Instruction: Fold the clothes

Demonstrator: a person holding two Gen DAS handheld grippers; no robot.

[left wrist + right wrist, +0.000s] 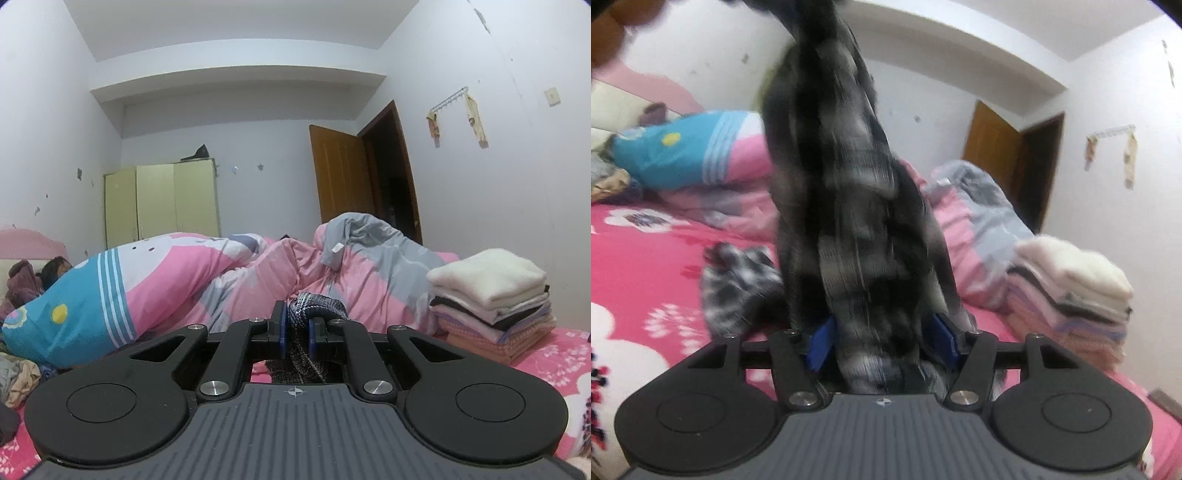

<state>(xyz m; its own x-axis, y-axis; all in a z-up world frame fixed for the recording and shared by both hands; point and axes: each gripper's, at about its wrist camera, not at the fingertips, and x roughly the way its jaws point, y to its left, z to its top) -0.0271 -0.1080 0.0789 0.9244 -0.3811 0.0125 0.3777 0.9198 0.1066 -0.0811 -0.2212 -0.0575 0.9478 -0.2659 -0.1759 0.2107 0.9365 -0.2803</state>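
Observation:
A dark grey plaid garment [317, 308] is bunched between the blue pads of my left gripper [297, 330], which is shut on it just above the bed. In the right wrist view the same garment [842, 184] hangs blurred from the top of the picture. It runs down between the wide-set pads of my right gripper [882, 343], which stand open around it. A loose end of the garment [738, 284] lies on the pink flowered bed sheet [646, 258] to the left.
A stack of folded clothes [491, 295] with a white top piece sits on the bed at the right. A pink, grey and blue duvet [258, 273] is heaped behind, and a person's head [55, 269] shows at its far left. Unfolded clothes [18, 380] lie at the left edge.

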